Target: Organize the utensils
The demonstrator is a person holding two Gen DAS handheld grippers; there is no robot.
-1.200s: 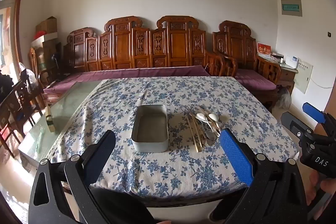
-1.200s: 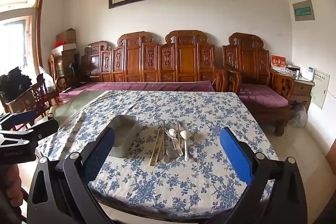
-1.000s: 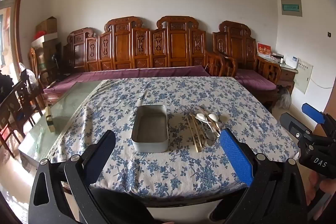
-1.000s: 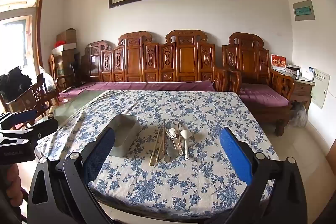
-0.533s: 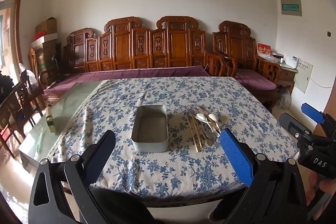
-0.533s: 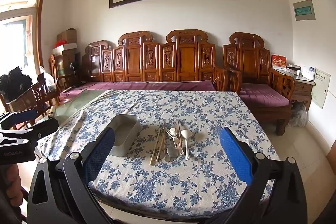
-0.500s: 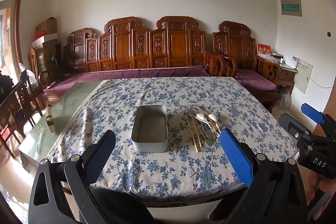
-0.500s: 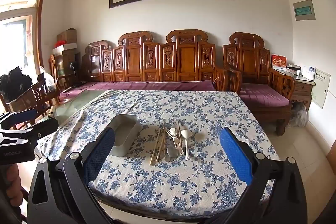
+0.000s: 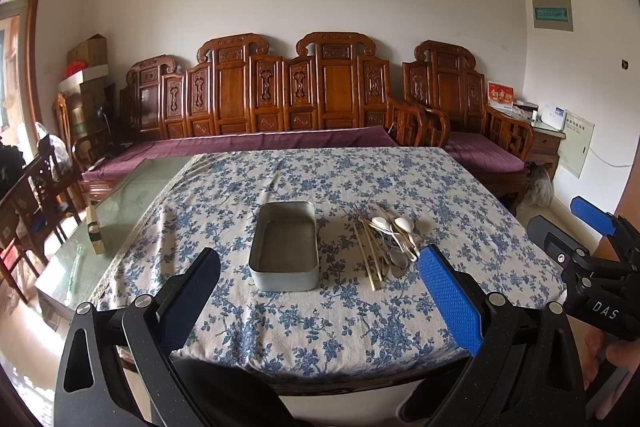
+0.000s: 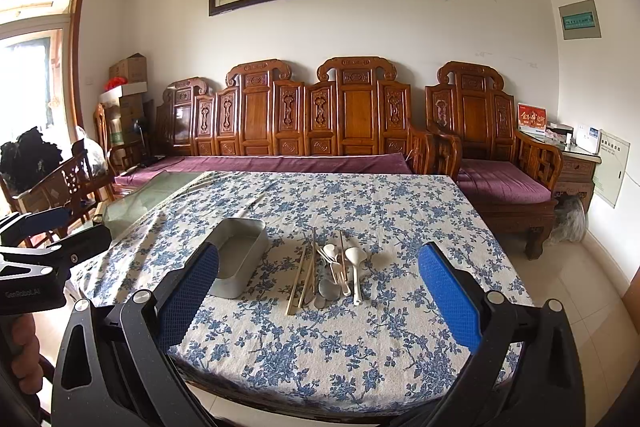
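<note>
Worktop (image 9: pixel 460 195): covered by blue-flowered cloth.
Left tool (image 9: pixel 320 301) and right tool (image 10: pixel 318 301): both held short of the near edge, jaws spread wide, nothing gripped.
Metal tin (image 9: pixel 285 247): empty, mid-worktop.
Utensils (image 9: pixel 386 241): chopsticks and spoons piled just right of the tin.

A rectangular metal tin (image 9: pixel 285 247) with rounded corners sits open and empty at the centre of the frame. Just to its right, apart from it, lies a loose pile: pale wooden chopsticks (image 9: pixel 366 259) side by side, white spoons (image 9: pixel 394 225) and metal spoons (image 9: pixel 396 257) overlapping them.
</note>
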